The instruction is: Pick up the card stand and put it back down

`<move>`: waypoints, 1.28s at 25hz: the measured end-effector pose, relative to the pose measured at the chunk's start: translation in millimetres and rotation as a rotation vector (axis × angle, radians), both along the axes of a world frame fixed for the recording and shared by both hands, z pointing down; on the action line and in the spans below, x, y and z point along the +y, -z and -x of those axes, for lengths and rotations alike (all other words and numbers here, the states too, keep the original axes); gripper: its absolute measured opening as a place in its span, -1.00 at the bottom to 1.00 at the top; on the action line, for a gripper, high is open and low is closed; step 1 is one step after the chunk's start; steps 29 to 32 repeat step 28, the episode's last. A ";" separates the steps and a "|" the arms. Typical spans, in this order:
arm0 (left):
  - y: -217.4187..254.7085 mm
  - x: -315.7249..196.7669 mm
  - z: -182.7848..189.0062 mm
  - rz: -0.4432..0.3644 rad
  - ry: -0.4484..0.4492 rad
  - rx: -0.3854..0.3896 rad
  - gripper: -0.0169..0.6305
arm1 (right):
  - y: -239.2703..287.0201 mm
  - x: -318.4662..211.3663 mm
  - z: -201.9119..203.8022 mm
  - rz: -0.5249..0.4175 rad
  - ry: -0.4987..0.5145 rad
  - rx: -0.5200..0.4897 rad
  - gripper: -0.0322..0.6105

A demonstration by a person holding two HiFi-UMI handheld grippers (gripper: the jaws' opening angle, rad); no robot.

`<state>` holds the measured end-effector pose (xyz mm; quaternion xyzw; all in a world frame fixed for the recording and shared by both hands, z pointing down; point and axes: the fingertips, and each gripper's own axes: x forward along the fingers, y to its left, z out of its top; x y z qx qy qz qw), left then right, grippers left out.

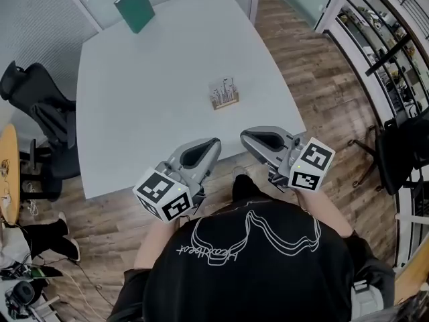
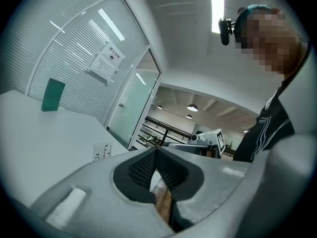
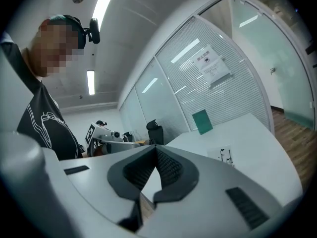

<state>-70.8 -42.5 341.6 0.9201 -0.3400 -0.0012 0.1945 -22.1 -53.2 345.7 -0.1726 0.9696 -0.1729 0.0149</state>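
left gripper (image 1: 215, 141) — fingers clenched, empty | right gripper (image 1: 244, 135) — clenched, empty | card stand (image 1: 224, 93) on table (image 1: 147, 79)

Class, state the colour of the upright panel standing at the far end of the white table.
The panel is dark green; it shows best in the head view.

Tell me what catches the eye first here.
Two grey tongs, the left tongs and the right tongs, hang shut and empty at the near edge of the white table. Beyond them stands the small card stand; a green board stands at the far edge.
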 end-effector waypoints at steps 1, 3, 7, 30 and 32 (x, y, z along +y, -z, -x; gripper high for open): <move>0.5 3.3 -0.3 -0.002 -0.001 -0.002 -0.91 | -0.1 5.4 0.8 -0.003 0.005 0.005 -0.87; 2.8 8.9 0.0 -0.005 -0.001 0.005 -0.91 | 1.2 13.7 2.7 -0.010 0.008 0.001 -0.87; 6.9 16.6 -0.1 -0.014 -0.005 0.009 -0.91 | 3.0 20.6 7.1 0.008 0.011 -0.027 -0.88; 12.5 28.0 7.2 -0.015 0.013 0.010 -0.91 | 7.7 26.3 15.1 0.014 0.017 -0.036 -0.87; 12.5 28.0 7.2 -0.015 0.013 0.010 -0.91 | 7.7 26.3 15.1 0.014 0.017 -0.036 -0.87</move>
